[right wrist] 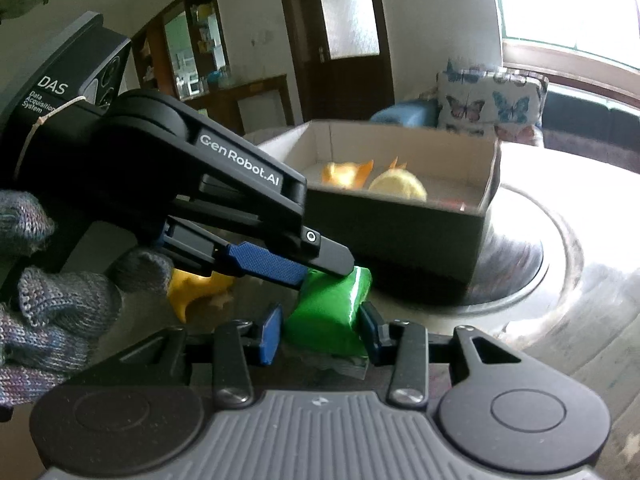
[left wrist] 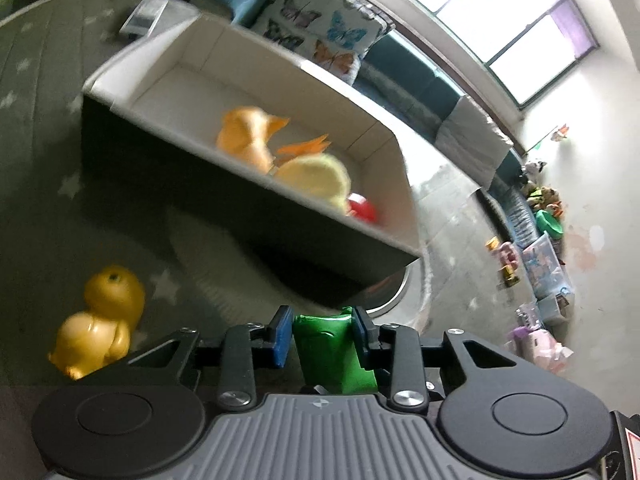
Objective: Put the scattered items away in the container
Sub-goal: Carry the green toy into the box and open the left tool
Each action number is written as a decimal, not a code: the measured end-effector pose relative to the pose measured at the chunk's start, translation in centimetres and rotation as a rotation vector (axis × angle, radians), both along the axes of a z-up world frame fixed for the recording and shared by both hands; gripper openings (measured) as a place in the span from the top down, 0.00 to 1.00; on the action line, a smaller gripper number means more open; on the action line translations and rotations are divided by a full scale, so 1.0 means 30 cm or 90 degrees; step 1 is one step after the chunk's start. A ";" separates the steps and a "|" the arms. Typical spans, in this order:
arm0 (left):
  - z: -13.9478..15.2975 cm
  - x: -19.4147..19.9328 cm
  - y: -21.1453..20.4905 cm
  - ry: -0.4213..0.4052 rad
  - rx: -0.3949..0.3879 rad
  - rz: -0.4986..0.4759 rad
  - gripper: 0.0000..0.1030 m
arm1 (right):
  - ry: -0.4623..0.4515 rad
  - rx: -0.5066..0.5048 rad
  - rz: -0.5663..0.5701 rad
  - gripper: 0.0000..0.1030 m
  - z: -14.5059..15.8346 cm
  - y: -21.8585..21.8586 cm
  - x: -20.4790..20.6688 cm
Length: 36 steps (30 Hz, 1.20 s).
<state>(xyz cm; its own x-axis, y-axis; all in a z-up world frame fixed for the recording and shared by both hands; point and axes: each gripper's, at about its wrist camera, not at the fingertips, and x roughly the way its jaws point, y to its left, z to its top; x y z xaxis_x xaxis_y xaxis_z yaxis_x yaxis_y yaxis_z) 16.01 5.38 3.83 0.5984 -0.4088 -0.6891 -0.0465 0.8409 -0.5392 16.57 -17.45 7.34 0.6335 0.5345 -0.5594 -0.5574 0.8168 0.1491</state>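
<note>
A green packet (left wrist: 334,354) sits between the blue pads of my left gripper (left wrist: 322,336), which is shut on it. In the right wrist view the same green packet (right wrist: 326,312) is also pinched by my right gripper (right wrist: 320,332), while the left gripper's fingers (right wrist: 264,266) reach in from the left over its top. Just beyond stands the container, a dark box (left wrist: 256,208) with a white inside (right wrist: 392,216). It holds an orange duck (left wrist: 248,136), a pale yellow toy (left wrist: 316,176) and something red (left wrist: 362,210). A yellow duck (left wrist: 100,320) lies on the table at the left.
The box rests partly on a round turntable (right wrist: 520,272) on the table. A gloved hand (right wrist: 52,300) holds the left gripper. A butterfly cushion (left wrist: 320,28) and a sofa lie behind the table. Toys and boxes (left wrist: 540,264) crowd the floor at the right.
</note>
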 end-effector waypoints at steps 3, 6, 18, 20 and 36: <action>0.051 0.027 -0.010 -0.021 0.000 -0.005 0.67 | -0.024 0.004 -0.012 0.60 0.039 -0.005 0.021; 0.095 0.064 -0.026 -0.042 0.008 -0.010 0.68 | -0.039 0.008 -0.024 0.60 0.066 -0.012 0.055; 0.152 0.304 -0.090 -0.071 0.011 -0.023 0.69 | -0.067 -0.008 -0.081 0.60 0.103 -0.024 0.279; 0.138 0.341 -0.094 -0.064 0.008 -0.024 0.69 | -0.060 -0.012 -0.094 0.60 0.089 -0.030 0.316; 0.098 0.352 -0.025 -0.066 0.012 -0.004 0.69 | -0.042 -0.013 -0.110 0.59 0.028 -0.033 0.412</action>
